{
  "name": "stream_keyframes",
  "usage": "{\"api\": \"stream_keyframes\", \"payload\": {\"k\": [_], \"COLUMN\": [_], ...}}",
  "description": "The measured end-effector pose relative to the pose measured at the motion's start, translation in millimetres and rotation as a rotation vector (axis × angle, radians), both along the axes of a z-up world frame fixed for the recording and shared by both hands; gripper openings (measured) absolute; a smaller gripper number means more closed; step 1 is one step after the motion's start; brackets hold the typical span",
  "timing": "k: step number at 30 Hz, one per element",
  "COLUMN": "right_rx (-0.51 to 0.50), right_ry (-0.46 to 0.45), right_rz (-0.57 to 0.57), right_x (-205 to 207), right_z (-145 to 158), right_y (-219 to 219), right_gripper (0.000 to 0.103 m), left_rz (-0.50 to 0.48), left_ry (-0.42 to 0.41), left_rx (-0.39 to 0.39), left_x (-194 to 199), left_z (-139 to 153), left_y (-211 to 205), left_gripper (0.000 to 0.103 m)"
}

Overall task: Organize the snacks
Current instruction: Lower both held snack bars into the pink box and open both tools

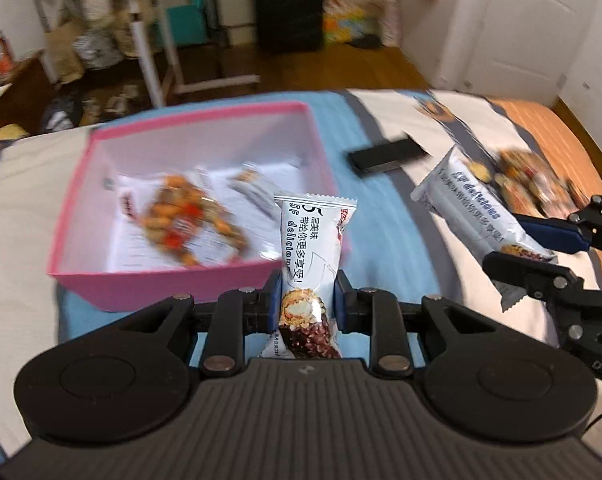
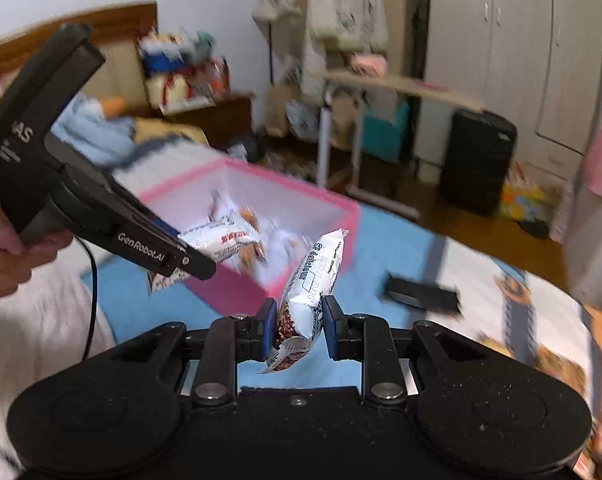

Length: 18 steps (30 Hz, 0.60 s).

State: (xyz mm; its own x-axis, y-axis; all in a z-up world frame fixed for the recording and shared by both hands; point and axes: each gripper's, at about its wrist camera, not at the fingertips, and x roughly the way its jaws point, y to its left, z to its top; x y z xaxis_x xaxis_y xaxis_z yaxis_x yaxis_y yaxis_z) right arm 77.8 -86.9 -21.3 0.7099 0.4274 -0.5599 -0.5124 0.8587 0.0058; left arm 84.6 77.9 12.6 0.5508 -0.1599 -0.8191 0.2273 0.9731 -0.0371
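In the left wrist view my left gripper (image 1: pixel 308 300) is shut on the lower end of a white snack bar (image 1: pixel 315 240), held upright above the near wall of a pink box (image 1: pixel 73 216). The box holds a peanut packet (image 1: pixel 185 220) and another white bar. At the right, my right gripper (image 1: pixel 505 240) is shut on a second white snack bar (image 1: pixel 469 204). In the right wrist view my right gripper (image 2: pixel 299 320) pinches that bar (image 2: pixel 315 276), tilted, in front of the pink box (image 2: pixel 333 204). The left gripper (image 2: pixel 189 250), held by a hand (image 2: pixel 5 248), carries its bar (image 2: pixel 225 242) over the box.
A flat black object (image 1: pixel 389 156) (image 2: pixel 421 294) lies on the bed cover right of the box. More snack packets (image 1: pixel 529 180) lie at the far right of the bed. Beyond the bed's edge are wood floor, a rolling desk (image 1: pixel 157 40) and a black suitcase (image 1: pixel 289 4).
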Motion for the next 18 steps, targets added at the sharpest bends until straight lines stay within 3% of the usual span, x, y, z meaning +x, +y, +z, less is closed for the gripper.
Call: {"api": "stream_keyframes", "payload": {"k": [6,13,18], "right_rx": [0.046,0.002,-0.073], "right_ry": [-0.016,-0.016,0.038], "right_rz": [0.072,0.187,0.214], "right_x": [45,103,136], "right_z": [-8,-29,-58], "right_y": [25,76,108], "right_gripper": [0.028,0.028,0.028], "left_rz": [0.109,0.248,0.296], "left_ry": [-0.034,-0.035,-0.015], "left_rx": [-0.011,-0.024,0.059], "left_x": [22,76,108], "left_z": [1,-17,-48], "left_y": [54,96,101], "left_gripper": [0.024,0.024,0.025]}}
